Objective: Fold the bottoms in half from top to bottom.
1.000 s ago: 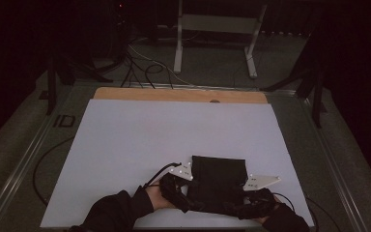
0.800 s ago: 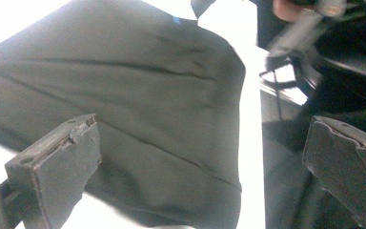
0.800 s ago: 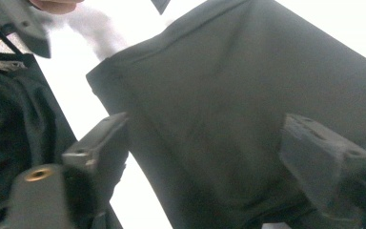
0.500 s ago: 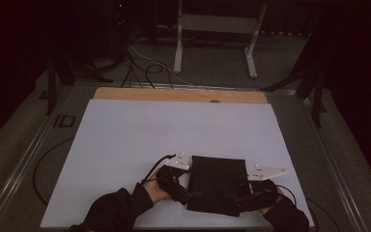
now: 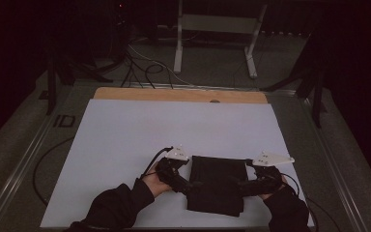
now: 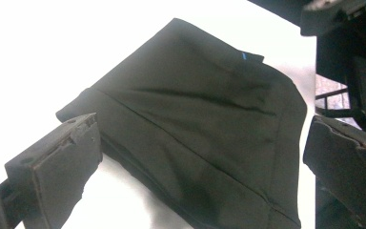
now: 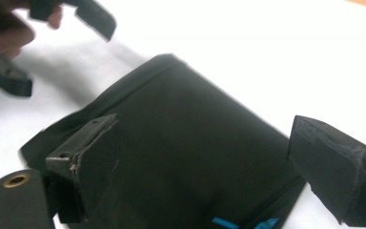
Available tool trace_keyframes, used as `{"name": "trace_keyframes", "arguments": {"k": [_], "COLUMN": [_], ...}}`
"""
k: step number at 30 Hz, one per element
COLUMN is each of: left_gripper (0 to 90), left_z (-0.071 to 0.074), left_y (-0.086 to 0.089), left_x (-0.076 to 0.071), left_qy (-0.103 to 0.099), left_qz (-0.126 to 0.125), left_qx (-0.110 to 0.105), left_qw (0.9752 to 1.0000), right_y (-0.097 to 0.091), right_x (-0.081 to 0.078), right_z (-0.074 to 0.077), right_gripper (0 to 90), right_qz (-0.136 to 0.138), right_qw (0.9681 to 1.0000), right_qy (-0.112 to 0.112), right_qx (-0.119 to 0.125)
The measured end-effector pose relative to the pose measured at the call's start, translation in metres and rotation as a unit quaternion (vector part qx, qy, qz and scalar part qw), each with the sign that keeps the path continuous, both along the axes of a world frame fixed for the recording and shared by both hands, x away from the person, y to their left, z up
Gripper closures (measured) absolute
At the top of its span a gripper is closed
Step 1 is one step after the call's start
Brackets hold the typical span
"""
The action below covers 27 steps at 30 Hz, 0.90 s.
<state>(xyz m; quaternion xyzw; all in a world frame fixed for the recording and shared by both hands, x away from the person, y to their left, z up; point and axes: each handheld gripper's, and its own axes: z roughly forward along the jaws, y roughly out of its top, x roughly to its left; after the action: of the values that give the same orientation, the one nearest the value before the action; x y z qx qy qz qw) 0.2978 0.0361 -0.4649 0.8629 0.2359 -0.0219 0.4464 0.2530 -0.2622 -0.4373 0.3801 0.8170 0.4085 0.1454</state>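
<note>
A folded black garment (image 5: 217, 185) lies flat on the white sheet (image 5: 125, 140) that covers the table, near the edge closest to the person and a little right of the middle. The left gripper (image 5: 192, 186) comes in at the garment's left edge and the right gripper (image 5: 237, 184) at its right edge, the two facing each other across the cloth. The left gripper's jaws have just been opening and now stand spread — in the left gripper view the garment (image 6: 195, 138) lies between and below them, with no pad pressing on it. The right gripper's jaws have likewise just been opening and stand wide apart, the dark cloth (image 7: 186, 157) lying loose under them. A small blue tag (image 7: 224, 223) shows at one edge of the garment. Beyond the sheet's far end runs a strip of wooden board (image 5: 178, 94).
</note>
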Motion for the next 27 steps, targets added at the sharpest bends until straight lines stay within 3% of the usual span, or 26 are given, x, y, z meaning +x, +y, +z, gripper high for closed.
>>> {"name": "trace_keyframes", "arguments": {"k": [5,11,27], "left_gripper": [0.0,0.0,0.0], "left_z": [0.003,0.003,-0.015], "left_y": [-0.001,-0.002,-0.013], "left_x": [0.005,0.011,0.021], "left_qy": [-0.004,-0.001,0.023], "left_qz": [0.031,0.058,0.068], "left_qx": [0.001,0.002,0.007], "left_qw": [0.9995,0.9983,0.9974], "right_y": [0.000,-0.001,-0.007], "right_x": [0.009,0.017,0.027], "right_z": [0.005,-0.001,-0.031], "right_gripper": [11.0,10.9,10.7], "right_qz": [-0.034,-0.061,-0.099], "right_qw": [0.9993,0.9976,0.9943], "right_qy": [-0.013,-0.017,0.008], "right_qx": [-0.012,-0.028,-0.037]}}
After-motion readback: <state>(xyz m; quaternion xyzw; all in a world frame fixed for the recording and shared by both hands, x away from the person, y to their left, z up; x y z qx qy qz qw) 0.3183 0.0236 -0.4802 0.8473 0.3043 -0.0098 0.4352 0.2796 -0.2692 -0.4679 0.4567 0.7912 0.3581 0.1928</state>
